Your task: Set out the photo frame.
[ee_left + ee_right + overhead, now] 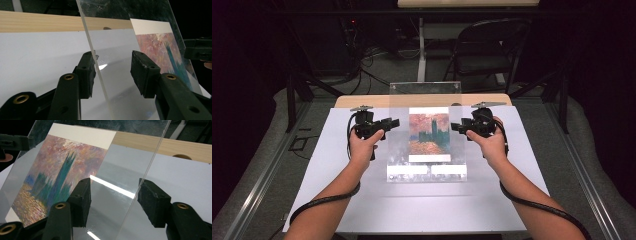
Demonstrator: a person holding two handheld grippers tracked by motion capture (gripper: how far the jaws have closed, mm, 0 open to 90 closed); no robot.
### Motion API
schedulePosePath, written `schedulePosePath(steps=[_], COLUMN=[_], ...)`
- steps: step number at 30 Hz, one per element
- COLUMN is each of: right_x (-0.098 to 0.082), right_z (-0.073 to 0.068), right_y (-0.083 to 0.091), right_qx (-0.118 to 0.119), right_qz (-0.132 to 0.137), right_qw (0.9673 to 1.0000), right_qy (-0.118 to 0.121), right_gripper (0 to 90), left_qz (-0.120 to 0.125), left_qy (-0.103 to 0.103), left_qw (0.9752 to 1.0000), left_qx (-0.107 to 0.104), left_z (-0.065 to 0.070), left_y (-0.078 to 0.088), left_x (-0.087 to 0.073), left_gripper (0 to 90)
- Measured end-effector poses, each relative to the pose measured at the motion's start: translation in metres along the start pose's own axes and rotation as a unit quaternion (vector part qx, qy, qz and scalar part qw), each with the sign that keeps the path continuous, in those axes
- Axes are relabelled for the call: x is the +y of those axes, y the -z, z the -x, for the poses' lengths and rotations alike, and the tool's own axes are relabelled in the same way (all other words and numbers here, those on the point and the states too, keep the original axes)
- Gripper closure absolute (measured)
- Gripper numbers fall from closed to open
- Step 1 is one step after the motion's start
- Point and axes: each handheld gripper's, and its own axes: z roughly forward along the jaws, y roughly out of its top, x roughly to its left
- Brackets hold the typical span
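A clear acrylic sheet [399, 150] leans up from the white table, its far edge raised. A painted print [428, 131] of blue towers under a pink sky shows through its middle. My left gripper [394, 122] is at the sheet's left edge. In the left gripper view, the left gripper [112, 60] is open and straddles the sheet's edge [98, 71]; one pad is close to it, the other well apart. My right gripper [455, 126] is at the sheet's right edge. There too the right gripper [113, 185] is open astride the sheet's edge [147, 167], with both pads off it.
A white mat [337, 170] covers the table, with a wooden strip [362, 101] along its far side. Two white labels [407, 170] lie at the sheet's near end. A folding chair [487, 50] and cables stand on the floor beyond.
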Motion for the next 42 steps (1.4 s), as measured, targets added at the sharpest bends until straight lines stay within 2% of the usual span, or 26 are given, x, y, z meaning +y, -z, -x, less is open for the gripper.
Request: schedulePosePath(steps=[13,20,26,33,37,39,42], right_x=[-0.001,0.0,-0.002,-0.005,-0.006,-0.007,-0.009], right_z=[-0.007,-0.011,-0.014,-0.02,-0.023,-0.028,-0.031], right_y=[0.017,0.027,0.036,0.049,0.054,0.059,0.062], right_qx=[0.003,0.008,0.014,0.023,0.022,0.017,0.014], right_qz=[0.011,0.015,0.025,0.032,0.032,0.032,0.035], right_qw=[0.9998,0.9997,0.9995,0.9992,0.9991,0.9988,0.9987], right_qy=[0.014,0.015,0.014,0.012,0.02,0.033,0.035], right_gripper=[50.3,54.3,57.8,62.6,63.3,63.6,64.0], left_qz=[0.005,0.002,0.008,0.012,0.014,0.014,0.013], left_qy=[-0.017,-0.037,-0.036,-0.054,-0.064,-0.068,-0.072], left_qw=[0.9998,0.9993,0.9992,0.9982,0.9976,0.9974,0.9971], left_qx=[-0.007,-0.006,-0.016,-0.024,-0.022,-0.021,-0.021], left_z=[0.01,0.016,0.02,0.027,0.033,0.036,0.039], left_y=[0.015,0.022,0.032,0.045,0.051,0.054,0.058], left_x=[0.0,0.0,-0.002,-0.005,-0.008,-0.009,-0.01], left_gripper=[58.5,59.2,62.2,64.7,65.5,66.0,66.5])
